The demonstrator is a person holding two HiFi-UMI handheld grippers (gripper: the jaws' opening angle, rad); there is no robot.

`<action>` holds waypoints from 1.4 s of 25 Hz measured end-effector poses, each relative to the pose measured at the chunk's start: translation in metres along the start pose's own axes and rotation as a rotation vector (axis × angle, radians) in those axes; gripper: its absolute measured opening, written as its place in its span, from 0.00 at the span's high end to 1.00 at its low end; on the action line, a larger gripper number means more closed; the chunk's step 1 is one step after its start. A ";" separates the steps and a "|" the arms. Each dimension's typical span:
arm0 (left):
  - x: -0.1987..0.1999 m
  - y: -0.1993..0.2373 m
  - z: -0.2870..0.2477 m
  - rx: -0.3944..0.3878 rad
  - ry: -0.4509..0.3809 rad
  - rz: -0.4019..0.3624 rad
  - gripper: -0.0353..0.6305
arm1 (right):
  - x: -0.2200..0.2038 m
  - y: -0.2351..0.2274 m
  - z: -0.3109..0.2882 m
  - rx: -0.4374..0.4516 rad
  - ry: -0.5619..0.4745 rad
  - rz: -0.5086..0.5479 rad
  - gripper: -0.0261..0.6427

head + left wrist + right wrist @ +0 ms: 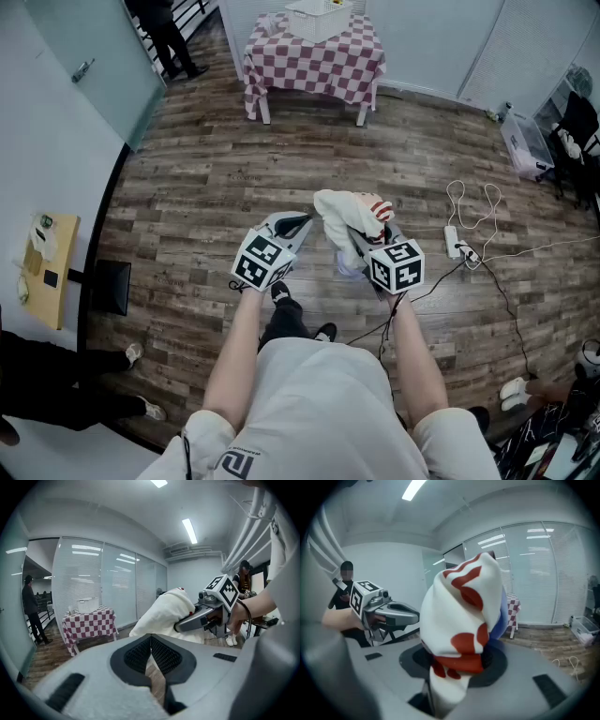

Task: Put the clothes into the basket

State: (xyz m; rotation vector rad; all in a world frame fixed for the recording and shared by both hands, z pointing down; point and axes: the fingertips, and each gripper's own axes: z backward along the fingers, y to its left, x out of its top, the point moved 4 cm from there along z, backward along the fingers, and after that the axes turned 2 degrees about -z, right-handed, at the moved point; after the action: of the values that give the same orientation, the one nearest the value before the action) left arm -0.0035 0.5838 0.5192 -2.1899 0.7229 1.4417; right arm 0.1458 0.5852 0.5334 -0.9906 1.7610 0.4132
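Observation:
A white garment (345, 212) with red patches and a bit of blue bunches up from my right gripper (364, 242), whose jaws are shut on it. In the right gripper view the cloth (461, 606) fills the jaw gap and hides the pads. My left gripper (298, 223) hangs just left of it at the same height, shut and holding nothing; its pads (161, 656) meet at the tip. The white basket (319, 17) stands on the checkered table (314, 70) far ahead across the wooden floor, and shows small in the left gripper view as the basket (88, 605).
A power strip with white cables (461, 244) lies on the floor to the right. A person (169, 33) stands by the far left wall. A small yellow table (47, 267) and a black box (111, 286) sit at the left. A plastic bin (527, 145) is at the right.

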 end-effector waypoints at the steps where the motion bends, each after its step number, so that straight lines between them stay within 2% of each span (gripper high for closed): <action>1: 0.000 -0.002 0.000 0.000 0.001 0.000 0.92 | 0.000 0.000 0.000 0.001 0.000 0.001 0.71; 14: -0.001 -0.003 0.004 0.024 0.004 0.007 0.92 | -0.002 -0.005 0.008 0.005 -0.014 -0.007 0.71; 19: -0.006 0.013 0.015 0.066 -0.004 0.058 0.92 | 0.004 -0.014 0.008 0.019 -0.045 -0.044 0.71; 23: -0.012 0.035 0.024 0.110 -0.051 0.151 0.92 | 0.008 -0.025 0.004 0.019 -0.080 -0.086 0.71; 28: -0.014 0.069 0.007 0.137 -0.045 0.162 0.92 | 0.004 -0.045 -0.022 0.072 -0.061 -0.097 0.71; 31: -0.014 0.091 -0.018 0.117 -0.036 0.167 0.92 | 0.004 -0.061 -0.043 0.060 -0.031 -0.121 0.71; 35: -0.001 0.135 -0.063 0.077 -0.026 0.156 0.93 | 0.025 -0.092 -0.077 0.040 -0.014 -0.131 0.71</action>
State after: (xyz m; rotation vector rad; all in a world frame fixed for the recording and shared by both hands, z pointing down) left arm -0.0445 0.4416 0.5358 -2.0926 0.9423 1.4874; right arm 0.1667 0.4674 0.5588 -1.0651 1.6746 0.3009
